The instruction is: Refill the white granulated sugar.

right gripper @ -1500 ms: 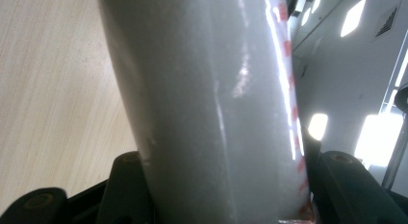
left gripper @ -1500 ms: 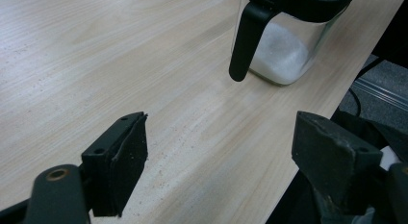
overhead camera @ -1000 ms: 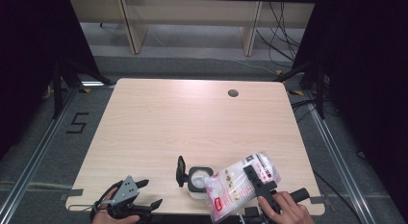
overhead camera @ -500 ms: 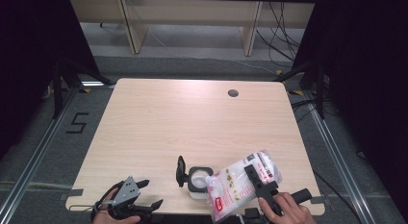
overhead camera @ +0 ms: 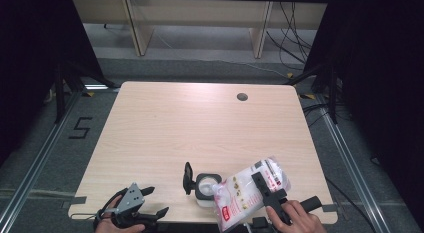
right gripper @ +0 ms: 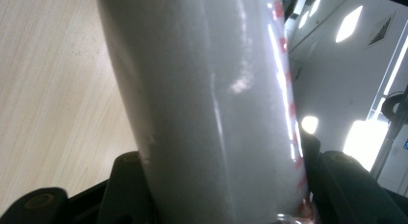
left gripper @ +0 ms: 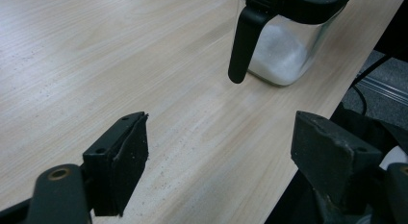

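On the pale wooden table (overhead camera: 200, 123), near its front edge, the work at hand looks like refilling a container from a bag. Largest of the task's things is the clear plastic bag (overhead camera: 247, 190) with red print, full of white grains; it is tilted and lifted, its lower end hanging out past the table's front edge and its upper end toward the right, just beside and partly over the container. Its smooth white side rises between the jaws in the right gripper view (right gripper: 211, 108). The right gripper (overhead camera: 267, 190) pinches the bag across its middle, jaws pressed on both sides at about half their spread, with the person's right hand (overhead camera: 295, 218) gripping the handle from the bottom edge, wrist angled so the gripper points up and left. Next comes the small glass container (overhead camera: 206, 187), standing upright with its black hinged lid (overhead camera: 188, 178) flipped open to the left; white powder already lies in its bottom (left gripper: 281, 58). The left gripper (overhead camera: 145, 205) rests low at the table's front-left, its jaws spread wide with nothing between them, well apart from the container. I judge that the pour is being lined up: the next move calls for bringing the bag's open corner over the container's mouth and tipping slowly, perhaps with the left gripper steadying the container.
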`<action>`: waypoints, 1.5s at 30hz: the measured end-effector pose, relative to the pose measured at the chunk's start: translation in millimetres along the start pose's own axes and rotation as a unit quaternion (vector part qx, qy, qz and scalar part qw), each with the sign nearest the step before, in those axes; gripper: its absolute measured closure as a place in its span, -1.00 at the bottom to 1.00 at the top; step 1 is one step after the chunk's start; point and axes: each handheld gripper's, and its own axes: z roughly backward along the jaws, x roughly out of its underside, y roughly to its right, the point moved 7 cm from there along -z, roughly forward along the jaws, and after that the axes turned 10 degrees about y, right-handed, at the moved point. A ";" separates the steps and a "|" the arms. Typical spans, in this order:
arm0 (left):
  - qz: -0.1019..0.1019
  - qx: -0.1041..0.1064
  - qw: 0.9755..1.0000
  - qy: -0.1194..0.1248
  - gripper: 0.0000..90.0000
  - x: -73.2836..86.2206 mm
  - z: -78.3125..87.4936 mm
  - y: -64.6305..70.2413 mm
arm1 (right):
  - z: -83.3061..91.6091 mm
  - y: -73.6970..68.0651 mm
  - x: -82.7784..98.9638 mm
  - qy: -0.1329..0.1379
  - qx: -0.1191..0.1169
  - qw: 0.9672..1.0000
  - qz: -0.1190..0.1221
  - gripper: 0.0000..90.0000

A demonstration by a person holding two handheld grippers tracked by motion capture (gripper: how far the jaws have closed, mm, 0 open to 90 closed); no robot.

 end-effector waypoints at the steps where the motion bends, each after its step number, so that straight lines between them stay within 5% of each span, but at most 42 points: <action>1: 0.012 0.004 1.000 0.012 -0.55 -1.3 -1.5 2.5 | -0.2 0.5 0.0 0.002 -0.001 1.000 0.003 0.15; 2: -0.016 0.005 1.000 0.007 -0.55 -1.1 -0.8 -2.0 | 0.2 0.4 0.6 0.001 -0.001 1.000 0.002 0.15; 8: 0.002 0.004 1.000 0.006 -0.55 -0.7 -1.4 0.8 | 1.0 -3.1 4.7 -0.005 -0.002 1.000 -0.015 0.15; 12: -0.017 0.004 1.000 0.000 -0.55 -0.9 0.2 -2.3 | 1.6 -0.4 4.6 -0.006 -0.002 1.000 -0.005 0.15; 18: 0.015 0.005 1.000 0.014 -0.55 -1.8 -1.8 3.3 | 1.1 -1.5 2.5 -0.002 -0.002 1.000 -0.008 0.15; 22: -0.003 0.008 1.000 0.014 -0.55 -1.8 -1.5 0.7 | 0.6 1.4 2.3 0.005 -0.001 1.000 -0.001 0.15; 25: 0.009 0.004 1.000 0.008 -0.55 -1.1 -1.1 1.7 | 1.7 -2.1 4.8 0.003 -0.003 1.000 -0.022 0.15; 26: 0.002 0.008 1.000 0.016 -0.55 -2.4 -2.1 1.6 | 0.3 -0.3 4.9 0.008 -0.003 1.000 -0.007 0.15; 27: 0.015 0.007 1.000 0.012 -0.55 -1.4 -1.8 3.2 | 0.2 -2.1 5.2 0.005 -0.004 1.000 -0.012 0.15; 31: -0.004 0.005 1.000 0.009 -0.55 -1.7 -0.9 0.2 | 2.0 -2.4 6.3 0.000 -0.003 1.000 -0.024 0.15; 32: 0.015 0.005 1.000 0.016 -0.55 -1.9 -2.1 3.0 | 1.9 -1.4 6.0 0.002 -0.002 1.000 -0.022 0.15; 37: 0.001 0.007 1.000 0.014 -0.55 -2.8 -1.4 1.6 | 0.2 -1.1 4.4 0.009 -0.006 1.000 -0.009 0.15; 41: 0.012 0.005 1.000 0.014 -0.55 -2.3 -1.2 2.9 | 0.0 -1.8 4.3 0.009 -0.005 1.000 -0.011 0.15; 44: -0.006 0.007 1.000 0.008 -0.55 -2.0 -0.7 0.5 | 0.3 -1.0 4.3 0.011 -0.006 1.000 -0.008 0.15; 45: 0.009 0.007 1.000 0.006 -0.55 -1.3 -0.9 2.6 | 0.4 -1.1 4.4 0.010 -0.006 1.000 -0.008 0.15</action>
